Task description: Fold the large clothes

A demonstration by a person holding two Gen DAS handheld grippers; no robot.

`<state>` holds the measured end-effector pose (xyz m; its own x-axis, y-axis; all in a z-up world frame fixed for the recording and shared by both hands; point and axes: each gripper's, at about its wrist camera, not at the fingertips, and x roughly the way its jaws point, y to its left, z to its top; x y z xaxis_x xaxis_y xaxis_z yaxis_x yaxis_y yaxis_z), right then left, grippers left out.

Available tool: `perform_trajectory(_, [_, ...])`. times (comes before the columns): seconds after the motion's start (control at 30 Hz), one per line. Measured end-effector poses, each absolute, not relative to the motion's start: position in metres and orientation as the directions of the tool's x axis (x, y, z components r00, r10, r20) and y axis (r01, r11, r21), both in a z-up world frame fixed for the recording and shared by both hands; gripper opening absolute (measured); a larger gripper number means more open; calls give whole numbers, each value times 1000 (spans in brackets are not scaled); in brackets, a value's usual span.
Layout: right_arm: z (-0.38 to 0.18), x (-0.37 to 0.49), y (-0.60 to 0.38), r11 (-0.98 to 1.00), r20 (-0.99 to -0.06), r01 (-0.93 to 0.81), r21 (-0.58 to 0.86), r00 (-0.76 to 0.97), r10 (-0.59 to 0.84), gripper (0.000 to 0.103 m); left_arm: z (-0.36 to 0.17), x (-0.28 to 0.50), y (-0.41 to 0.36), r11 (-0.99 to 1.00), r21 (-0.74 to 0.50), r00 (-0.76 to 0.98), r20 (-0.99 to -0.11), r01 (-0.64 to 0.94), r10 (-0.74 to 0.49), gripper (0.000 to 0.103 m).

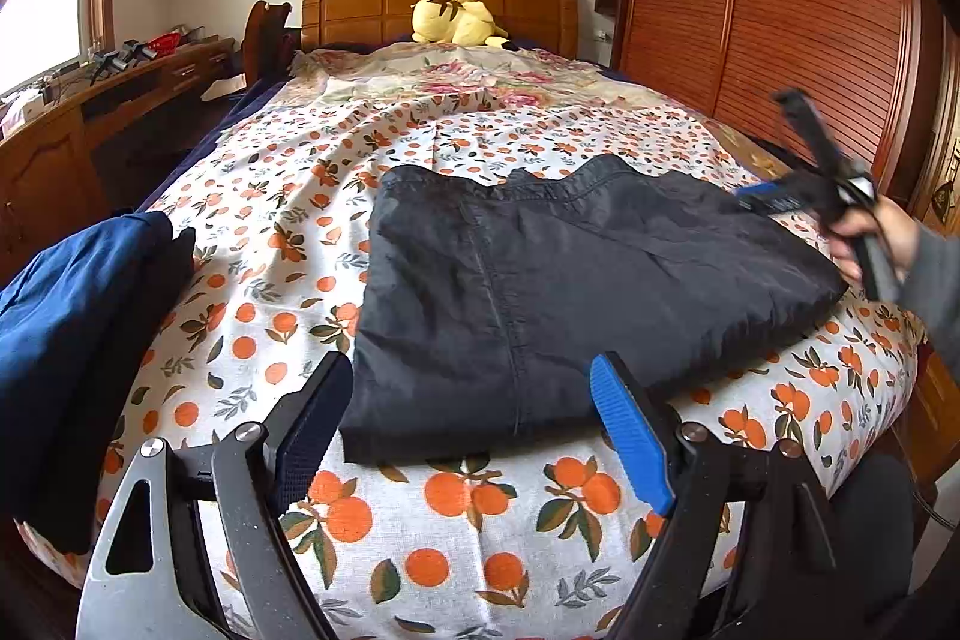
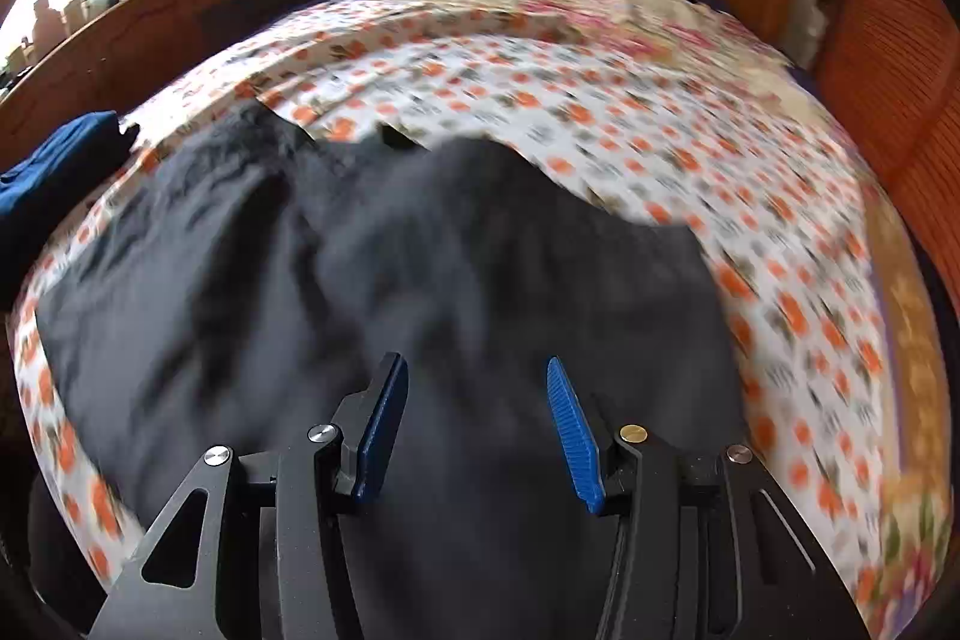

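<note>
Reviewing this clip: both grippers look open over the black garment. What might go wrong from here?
1. The black garment lies close to the bed's near edge; a tug toward the person might slide it off.
2. The right wrist view is motion-blurred, so the right gripper seems to be moving fast and may catch only the top layer.
3. The blue garment hangs over the side and could get knocked down.
</note>
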<state>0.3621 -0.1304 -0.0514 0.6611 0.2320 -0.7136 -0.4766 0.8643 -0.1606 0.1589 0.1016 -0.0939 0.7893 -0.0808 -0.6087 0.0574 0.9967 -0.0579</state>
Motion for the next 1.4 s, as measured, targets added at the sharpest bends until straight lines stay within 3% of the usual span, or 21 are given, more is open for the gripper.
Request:
perform_trajectory(0.57, [-47,262,-193,904,-670,-405,-138,711,216,52,-92,187,66,998,-24,788,-614,52,-56,82])
perform_trajectory(0.9, [-55,258,-208,935,-654,-345,-87,728,208,59,-100,179,55,998,-23,767,-639,58,-59,82])
perform_trajectory(1.1, [-39,260,-218,955,-625,-295,34,739,250,59,-102,169,58,998,-37,761,-647,43,-56,82])
perform_trajectory(1.4, [-41,258,-213,963,-658,-267,-35,731,179,62,-104,152,72,999,-47,761,-648,13,-40,82])
